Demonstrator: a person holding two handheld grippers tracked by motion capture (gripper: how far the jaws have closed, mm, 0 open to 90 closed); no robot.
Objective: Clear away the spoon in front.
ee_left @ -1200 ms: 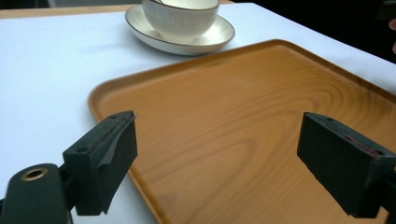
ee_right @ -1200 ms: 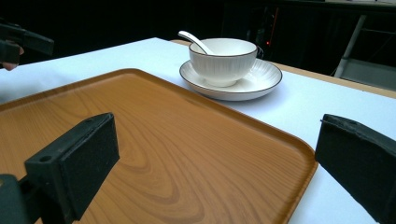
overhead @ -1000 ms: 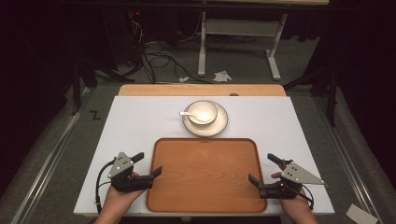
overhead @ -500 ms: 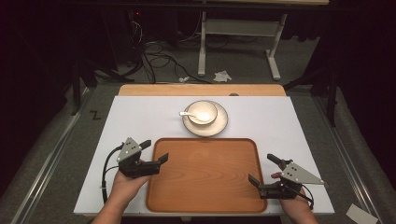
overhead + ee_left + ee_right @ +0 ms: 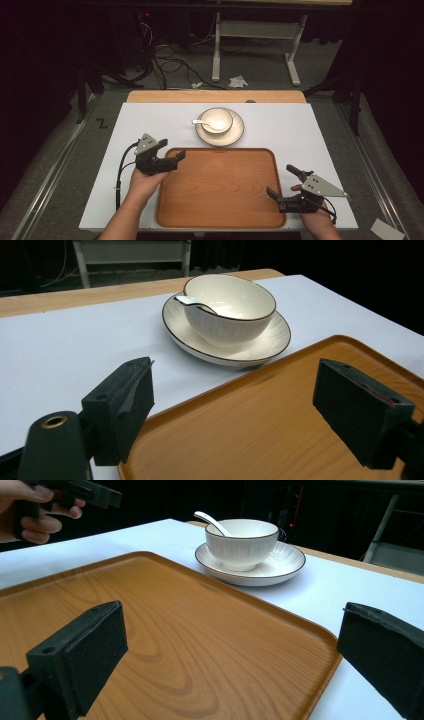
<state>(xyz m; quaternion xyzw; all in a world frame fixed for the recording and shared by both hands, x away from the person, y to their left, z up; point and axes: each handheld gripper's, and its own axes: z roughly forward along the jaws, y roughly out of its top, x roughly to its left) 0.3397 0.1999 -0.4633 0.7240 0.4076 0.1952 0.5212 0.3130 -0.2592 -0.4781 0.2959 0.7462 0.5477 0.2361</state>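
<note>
A white bowl (image 5: 216, 120) with a white spoon (image 5: 201, 122) in it stands on a white plate (image 5: 235, 134) at the middle of the table's far half. A bare wooden tray (image 5: 220, 190) lies just in front of the plate. My left gripper (image 5: 171, 148) hovers open over the tray's far left corner, its jaws wide apart and pointed toward the bowl (image 5: 230, 307). My right gripper (image 5: 280, 180) stands open at the tray's near right edge, with nothing between its jaws. In the right gripper view the bowl (image 5: 242, 540) and spoon (image 5: 210, 522) sit beyond the tray (image 5: 150, 615).
The white table top (image 5: 310, 130) has a wooden strip (image 5: 215, 96) along its far edge. Cables and a metal frame stand on the dark floor behind the table. Bare white surface lies to both sides of the tray.
My left gripper has moved forward from the tray's near left side to its far left corner, closer to the plate. The right gripper has stayed in place.
</note>
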